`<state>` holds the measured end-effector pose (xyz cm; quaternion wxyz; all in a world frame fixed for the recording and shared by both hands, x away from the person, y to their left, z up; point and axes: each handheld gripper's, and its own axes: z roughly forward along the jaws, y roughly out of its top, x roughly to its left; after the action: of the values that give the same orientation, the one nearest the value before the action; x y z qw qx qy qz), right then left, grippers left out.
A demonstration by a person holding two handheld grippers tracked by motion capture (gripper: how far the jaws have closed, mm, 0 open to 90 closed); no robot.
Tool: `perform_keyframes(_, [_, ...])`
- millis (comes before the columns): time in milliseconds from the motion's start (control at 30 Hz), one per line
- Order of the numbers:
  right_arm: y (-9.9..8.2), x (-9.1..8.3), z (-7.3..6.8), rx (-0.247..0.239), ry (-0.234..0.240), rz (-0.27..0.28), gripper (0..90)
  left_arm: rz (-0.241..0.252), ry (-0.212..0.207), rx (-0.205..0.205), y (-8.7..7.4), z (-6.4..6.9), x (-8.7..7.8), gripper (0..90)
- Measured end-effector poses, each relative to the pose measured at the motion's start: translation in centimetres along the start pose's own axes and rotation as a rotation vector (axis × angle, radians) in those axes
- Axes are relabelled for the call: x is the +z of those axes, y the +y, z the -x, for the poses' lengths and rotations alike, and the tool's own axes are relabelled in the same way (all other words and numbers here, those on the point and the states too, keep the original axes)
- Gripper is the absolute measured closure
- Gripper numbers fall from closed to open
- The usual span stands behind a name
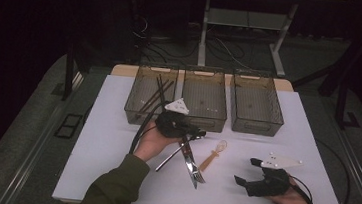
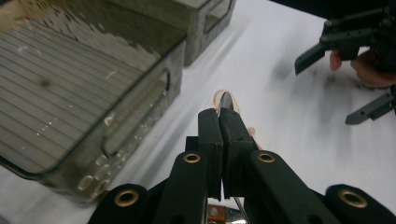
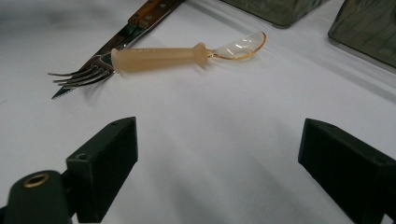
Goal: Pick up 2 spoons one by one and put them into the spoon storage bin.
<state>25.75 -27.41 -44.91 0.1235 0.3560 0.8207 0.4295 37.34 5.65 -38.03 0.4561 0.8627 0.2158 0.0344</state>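
Knife on white table, just before middle bin; left gripper clamped on its handle end. Fork beside blade, spoon nearby. Right gripper wide apart, holding nothing.

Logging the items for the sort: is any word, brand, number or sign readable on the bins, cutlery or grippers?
None can be read. The three bins, the spoon, the knife, the fork and the left gripper and right gripper show no print or marking in these dim views.
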Motion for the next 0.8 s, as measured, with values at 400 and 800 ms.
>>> perform_keyframes(400, [0.1, -0.2, 0.1, 0.017, -0.010, 0.018, 11.8, 0.027, 0.054, 0.023, 4.1, -2.2, -1.0, 88.5])
perform_keyframes(800, [0.1, -0.6, 0.2, 0.028, -0.010, 0.033, 11.8, 0.026, 0.113, 0.022, 8.5, -6.0, 0.0, 88.5])
